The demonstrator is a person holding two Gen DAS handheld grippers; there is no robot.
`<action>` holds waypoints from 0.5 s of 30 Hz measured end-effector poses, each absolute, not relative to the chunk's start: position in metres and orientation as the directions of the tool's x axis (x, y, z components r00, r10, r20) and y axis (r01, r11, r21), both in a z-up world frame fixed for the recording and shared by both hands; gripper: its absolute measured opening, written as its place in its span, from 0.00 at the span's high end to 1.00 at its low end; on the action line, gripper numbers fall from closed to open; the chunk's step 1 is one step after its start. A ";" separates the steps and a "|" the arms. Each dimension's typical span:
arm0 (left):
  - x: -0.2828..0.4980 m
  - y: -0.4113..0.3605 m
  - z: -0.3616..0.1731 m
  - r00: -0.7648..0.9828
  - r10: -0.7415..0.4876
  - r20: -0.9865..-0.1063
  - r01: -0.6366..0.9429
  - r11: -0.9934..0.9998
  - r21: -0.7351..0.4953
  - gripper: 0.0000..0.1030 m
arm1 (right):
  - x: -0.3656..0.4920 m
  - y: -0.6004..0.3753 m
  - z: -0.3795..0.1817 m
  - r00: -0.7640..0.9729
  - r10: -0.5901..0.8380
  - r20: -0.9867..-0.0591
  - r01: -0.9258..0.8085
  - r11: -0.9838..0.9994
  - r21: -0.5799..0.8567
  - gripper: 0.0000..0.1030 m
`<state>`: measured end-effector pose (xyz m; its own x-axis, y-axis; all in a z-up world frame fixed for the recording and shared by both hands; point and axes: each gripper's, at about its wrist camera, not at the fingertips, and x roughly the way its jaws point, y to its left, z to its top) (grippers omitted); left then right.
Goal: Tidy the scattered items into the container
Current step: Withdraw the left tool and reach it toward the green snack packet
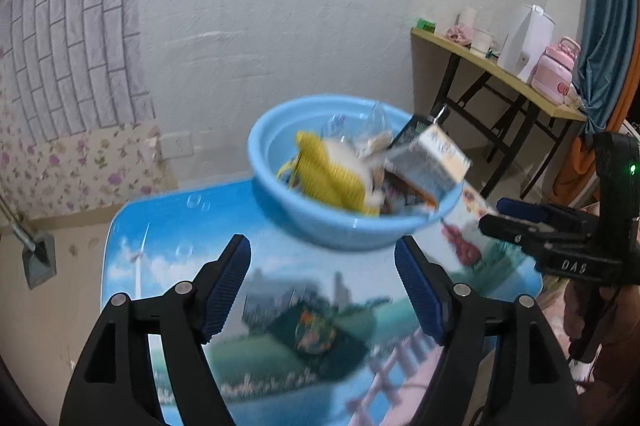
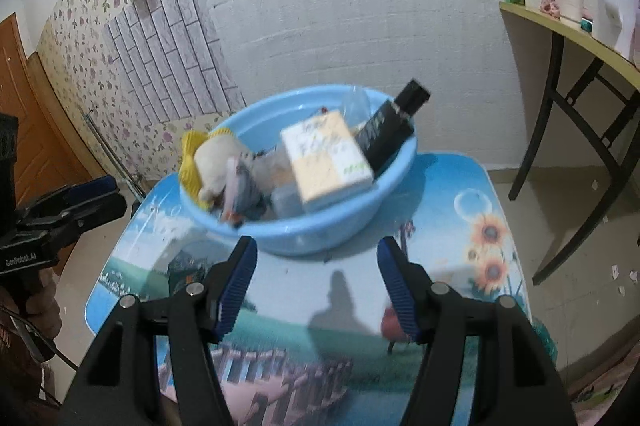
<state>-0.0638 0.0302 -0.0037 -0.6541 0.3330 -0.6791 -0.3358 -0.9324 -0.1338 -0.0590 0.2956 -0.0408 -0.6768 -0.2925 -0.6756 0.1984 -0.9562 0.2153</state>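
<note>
A light blue basin (image 1: 280, 194) (image 2: 320, 234) stands on the small picture-printed table (image 1: 168, 226) (image 2: 460, 226). In it lie a white and orange box (image 1: 428, 158) (image 2: 328, 162), a black tube (image 2: 392, 126), a yellow ribbed item (image 1: 332, 170) (image 2: 190, 162), a white plush (image 2: 218, 162) and small packets. My left gripper (image 1: 322, 286) is open and empty, in front of the basin. My right gripper (image 2: 318, 286) is open and empty, just before the basin. Each gripper shows in the other's view: the right one (image 1: 520, 222), the left one (image 2: 80, 198).
A dark green packet (image 1: 320, 338) lies on the table under my left gripper. A wooden side table (image 1: 500, 74) (image 2: 580, 38) with cups, a white box and a pink bottle (image 1: 556, 70) stands at the right by the wall. A brown door (image 2: 24, 130) is at the left.
</note>
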 end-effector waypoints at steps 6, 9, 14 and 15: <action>-0.045 0.023 -0.029 -0.620 0.328 -0.713 -0.323 -0.935 -0.149 0.26 | -0.041 0.285 -0.044 -0.661 -0.297 -0.689 0.212 -0.955 0.208 0.39; -0.042 0.025 -0.046 -0.590 0.330 -0.737 -0.330 -0.931 -0.153 0.26 | -0.035 0.279 -0.043 -0.658 -0.302 -0.690 0.224 -0.953 0.203 0.40; -0.040 0.034 -0.070 -0.546 0.339 -0.766 -0.345 -0.924 -0.164 0.26 | -0.031 0.269 -0.044 -0.647 -0.305 -0.698 0.236 -0.952 0.197 0.40; -0.041 0.035 -0.075 -0.536 0.338 -0.774 -0.344 -0.924 -0.166 0.26 | -0.030 0.267 -0.045 -0.646 -0.306 -0.699 0.239 -0.951 0.196 0.40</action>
